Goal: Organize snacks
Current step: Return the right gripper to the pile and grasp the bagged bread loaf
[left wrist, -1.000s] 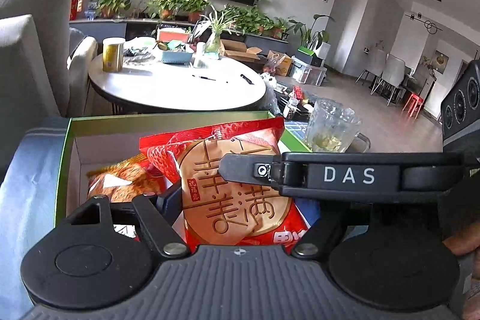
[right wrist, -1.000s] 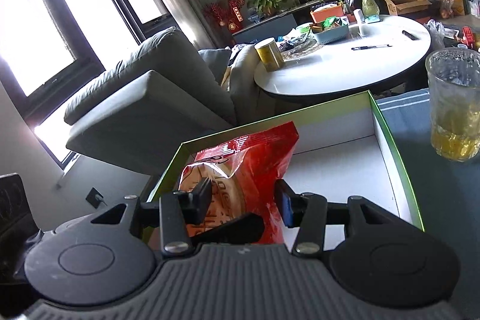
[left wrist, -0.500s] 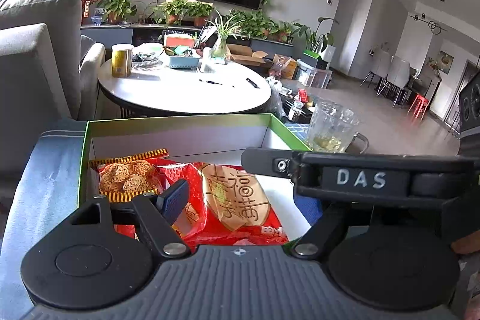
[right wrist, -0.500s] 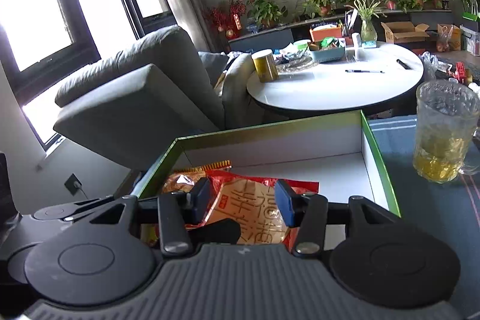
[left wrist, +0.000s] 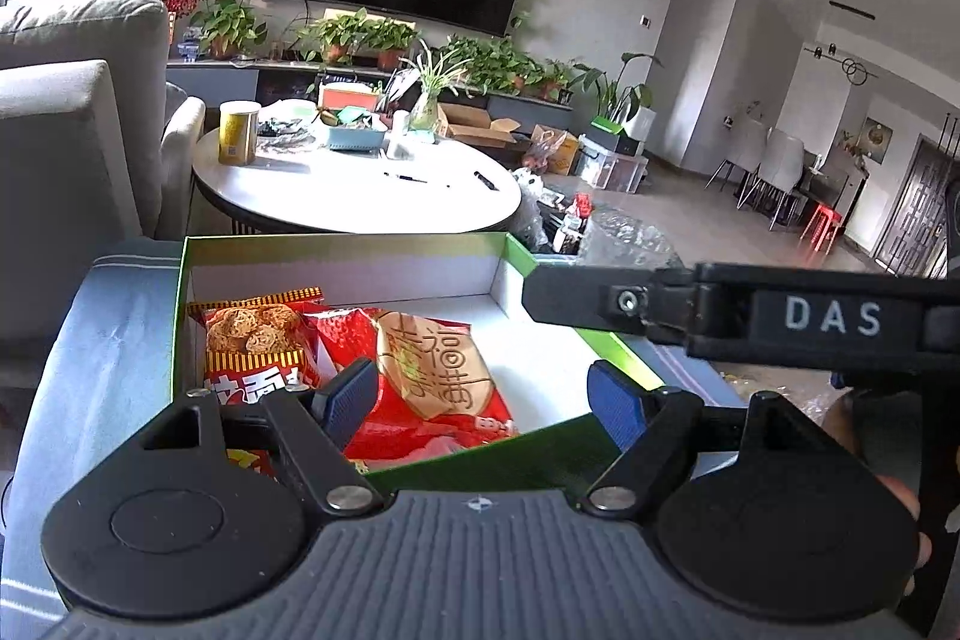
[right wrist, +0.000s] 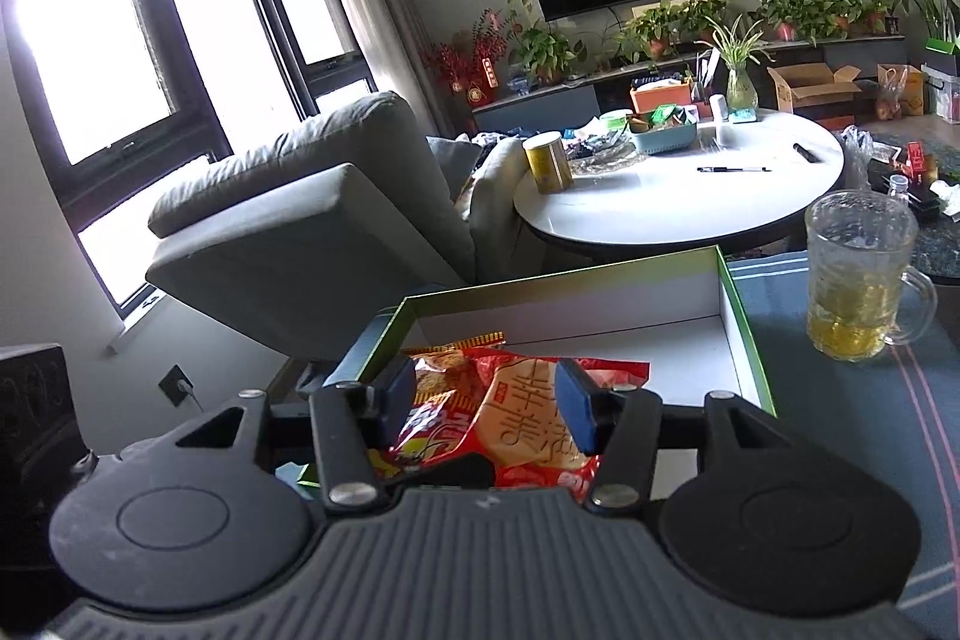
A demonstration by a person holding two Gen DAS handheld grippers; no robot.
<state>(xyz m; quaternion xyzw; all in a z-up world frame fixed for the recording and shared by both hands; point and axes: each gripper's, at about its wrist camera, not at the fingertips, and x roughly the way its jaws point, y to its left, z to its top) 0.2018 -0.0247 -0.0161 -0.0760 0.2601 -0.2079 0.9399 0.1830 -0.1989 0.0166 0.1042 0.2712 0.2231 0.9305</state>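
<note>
Right now your two snack packets lie flat in the left part of the green-edged box (left wrist: 516, 253), overlapping each other on its white floor: the red rice-cracker packet (left wrist: 429, 373) with the big round cracker printed on it sits toward the middle, and the red-and-yellow packet (left wrist: 255, 340) showing small brown crisps is tucked against the left wall, partly under the first. The rest of the box floor to the right is bare. Your left gripper (left wrist: 483, 397) hangs over the near edge of the box with its blue pads spread wide; its jaws are opening and neither pad touches a packet, the cracker packet only showing between them from above. Your right gripper (right wrist: 489, 403) is also parted, its two pads standing either side of the packets in its own view but raised clear of them, pinching nothing. From the left wrist camera you can see the right tool's black bar crossing the upper right of the view above the box's right wall, with your hand (left wrist: 900, 496) behind it. The box rests on a blue-grey striped cloth (right wrist: 840, 400). Beside the box's right wall stands a glass mug (right wrist: 858, 280) holding some yellow drink. Beyond the box are a round white table (right wrist: 678, 202) and a grey armchair (right wrist: 300, 220).
</note>
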